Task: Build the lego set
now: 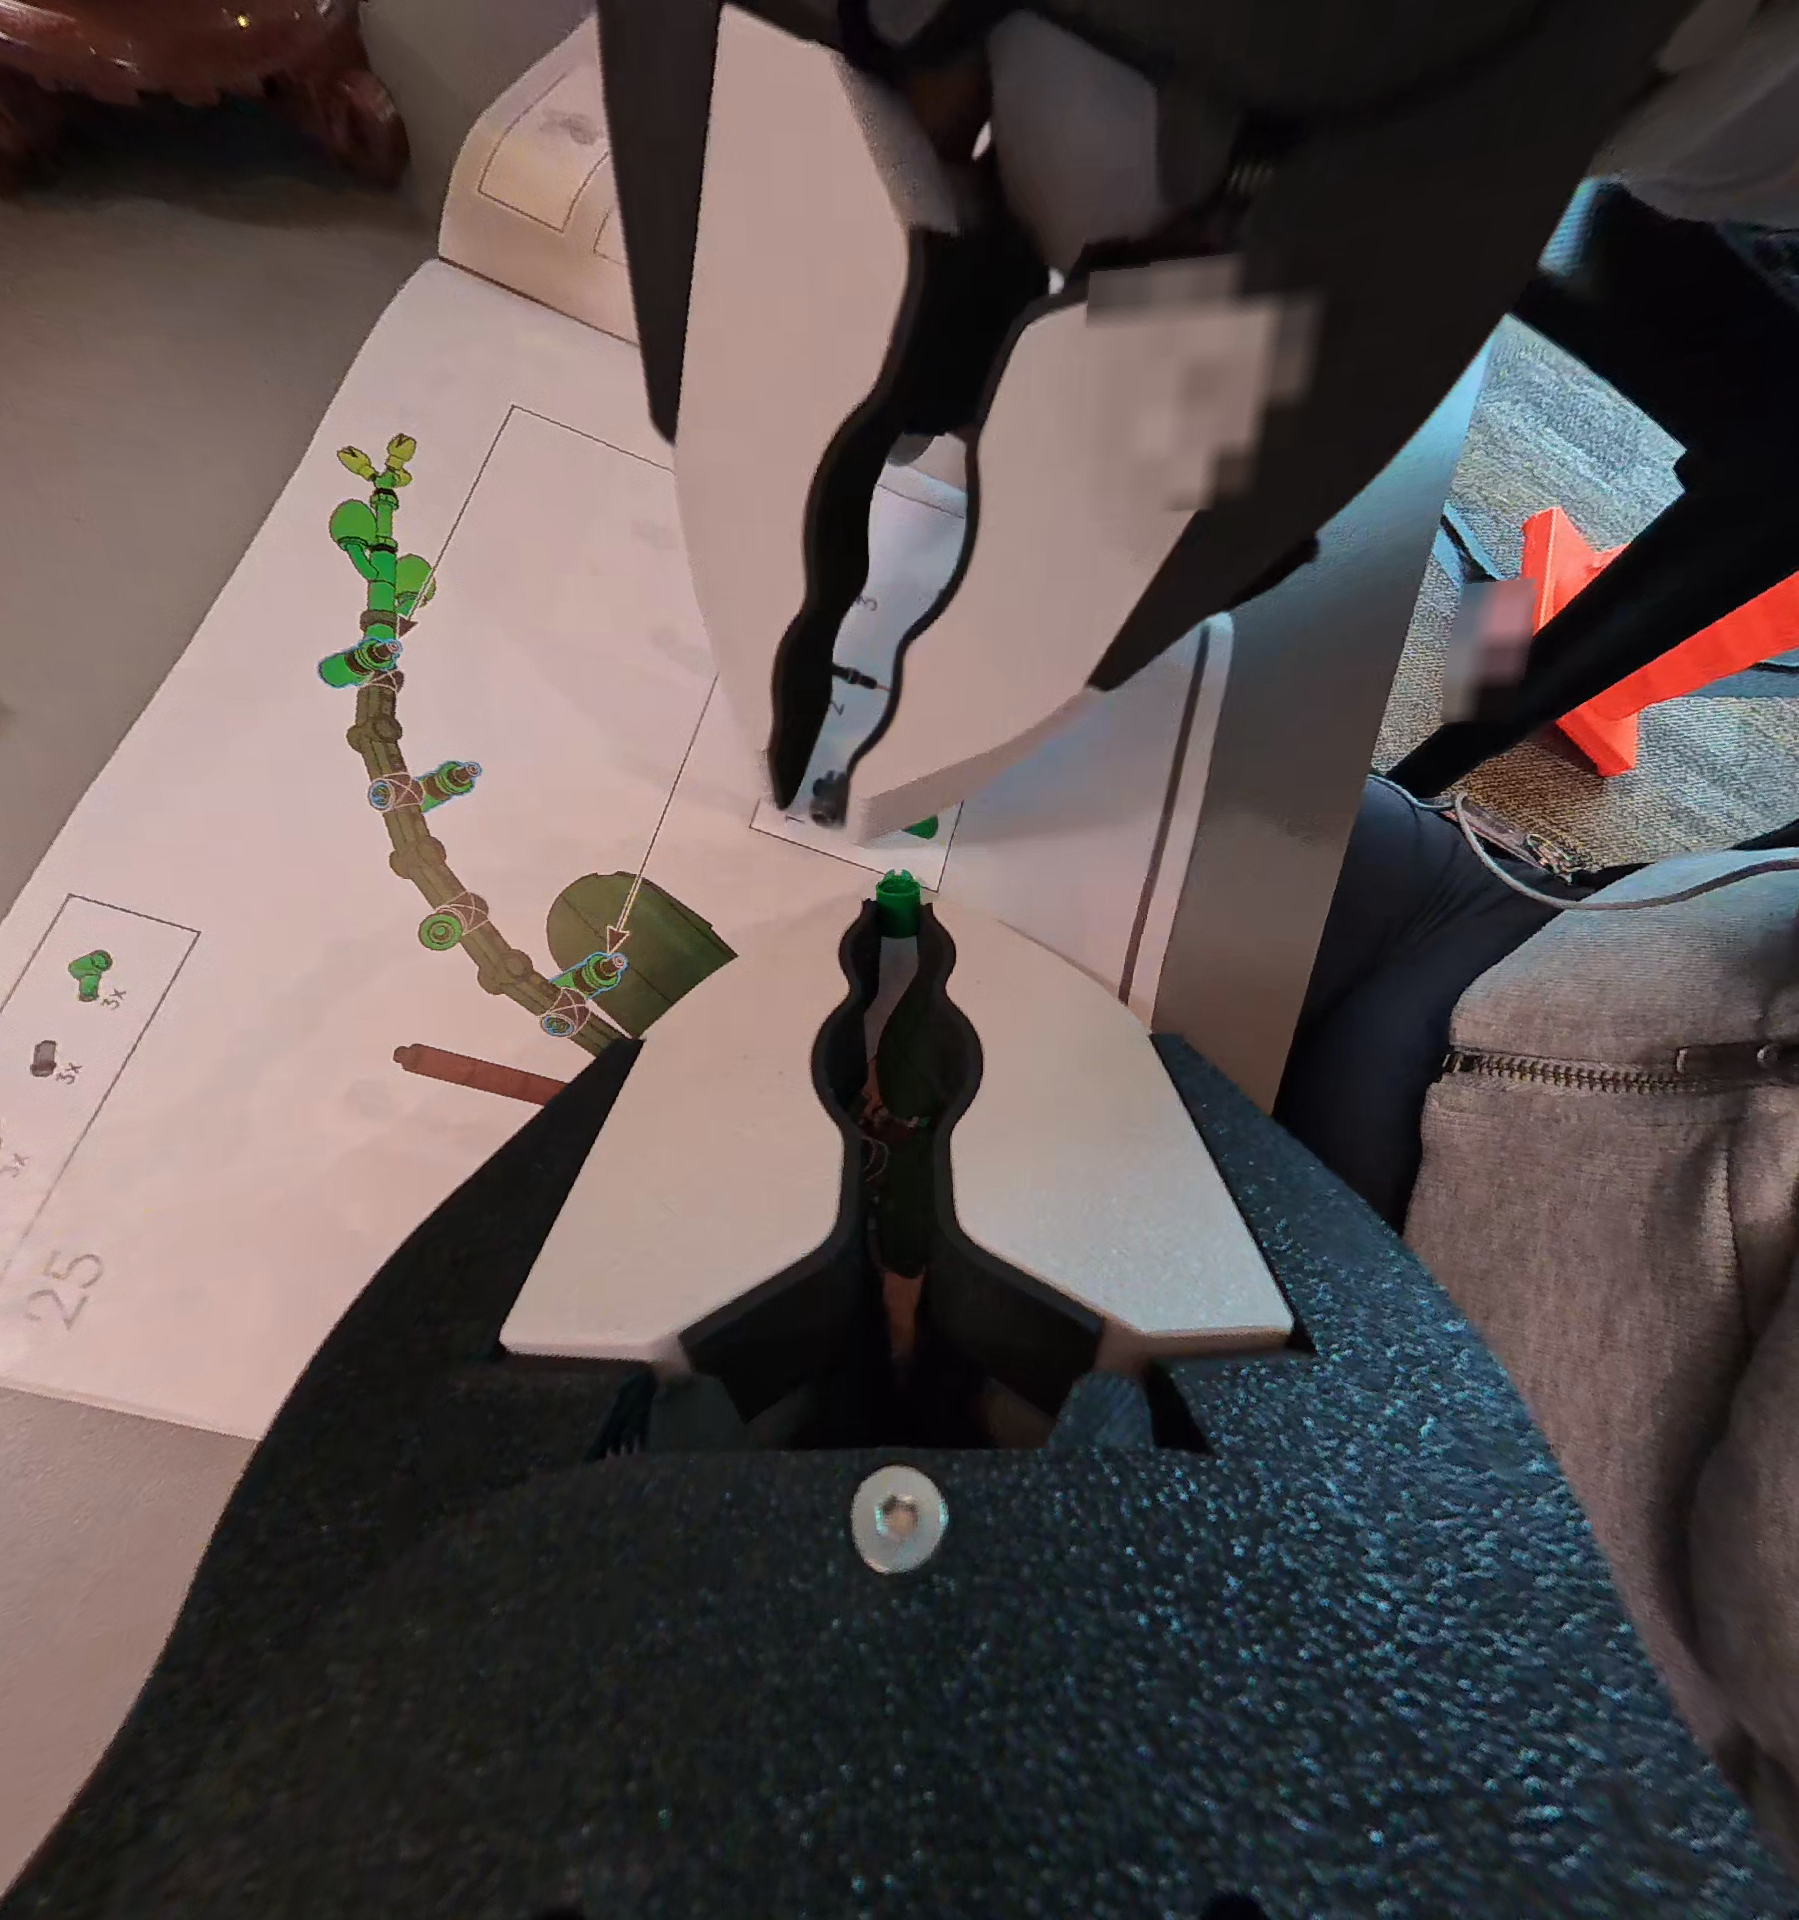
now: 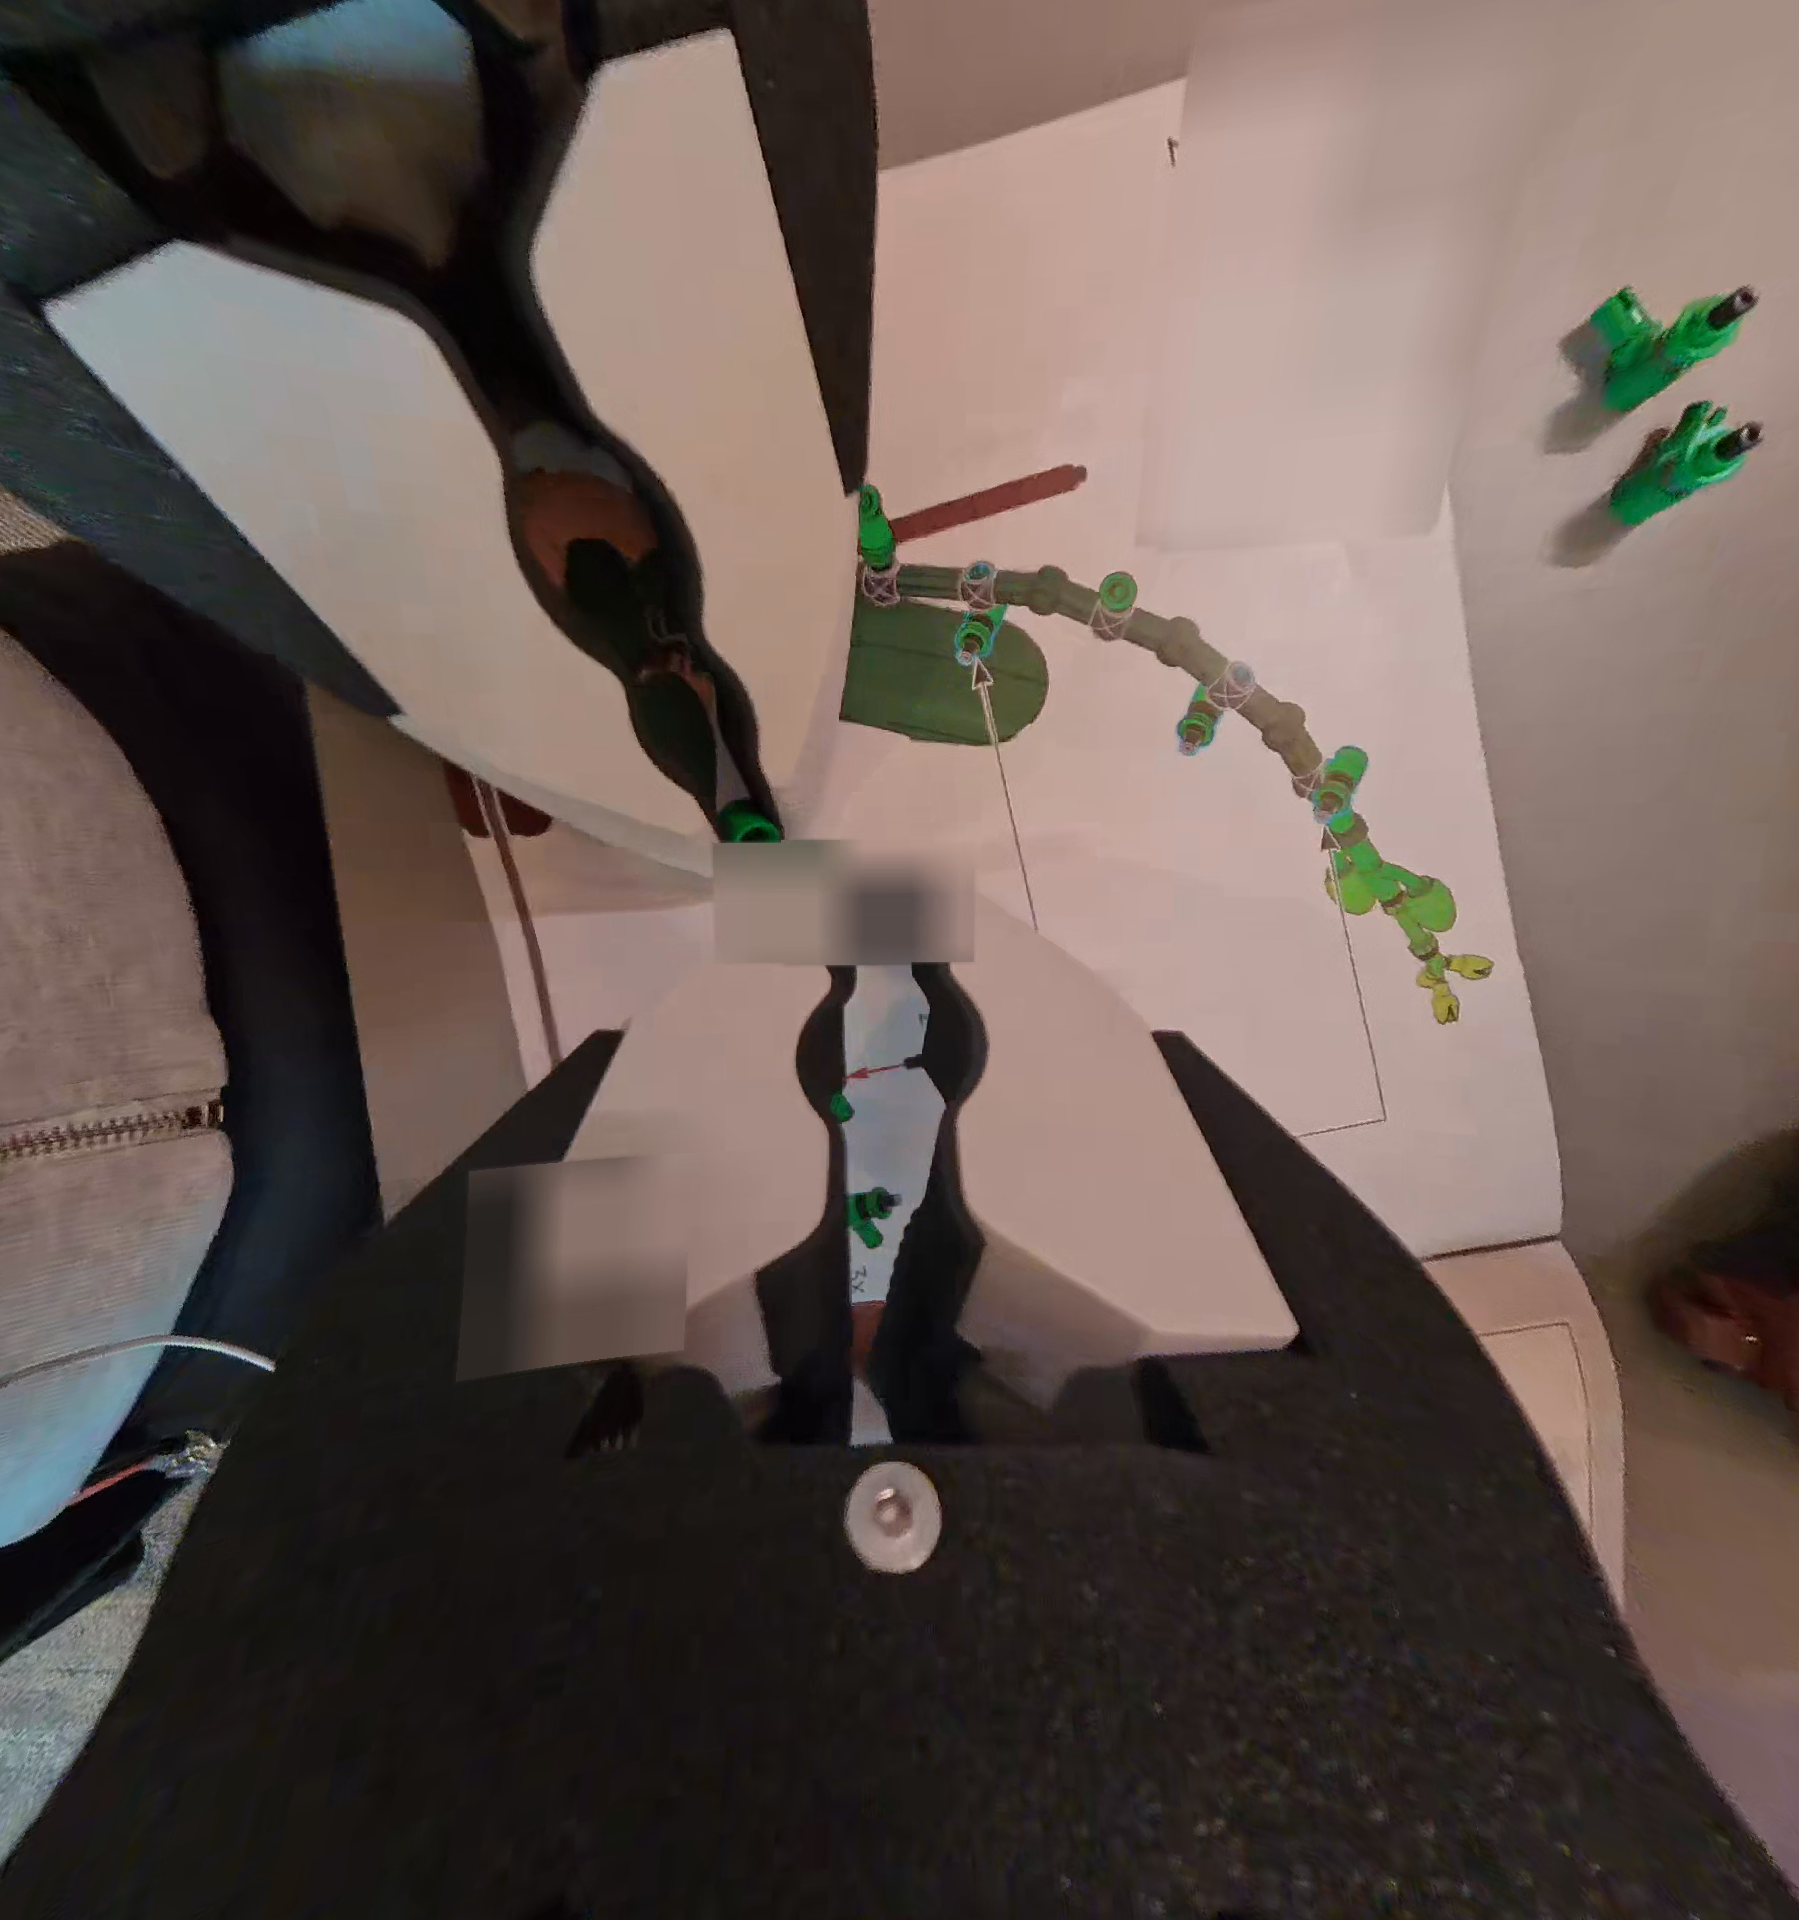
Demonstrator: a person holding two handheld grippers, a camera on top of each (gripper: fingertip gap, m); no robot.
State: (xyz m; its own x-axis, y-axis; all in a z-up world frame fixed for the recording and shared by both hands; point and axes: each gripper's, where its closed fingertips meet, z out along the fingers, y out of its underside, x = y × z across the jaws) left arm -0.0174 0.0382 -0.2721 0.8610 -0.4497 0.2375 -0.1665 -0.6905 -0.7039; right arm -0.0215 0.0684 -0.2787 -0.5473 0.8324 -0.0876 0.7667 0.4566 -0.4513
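In the left wrist view, the left claw (image 1: 897,914) pinched a small green peg (image 1: 896,902), whose tip stuck out past the fingertips, over an open instruction booklet (image 1: 251,935) on the bench (image 1: 95,416). The right claw (image 1: 817,805) pointed down just beyond it with a small dark pin (image 1: 825,808) at its tips; its fingers stood slightly apart, and whether they pressed on the pin could not be told. In the right wrist view, the right claw's tips lay under a blurred patch, its fingers a little spread over the page. Two green pieces (image 2: 1669,400) lay well apart on the bench.
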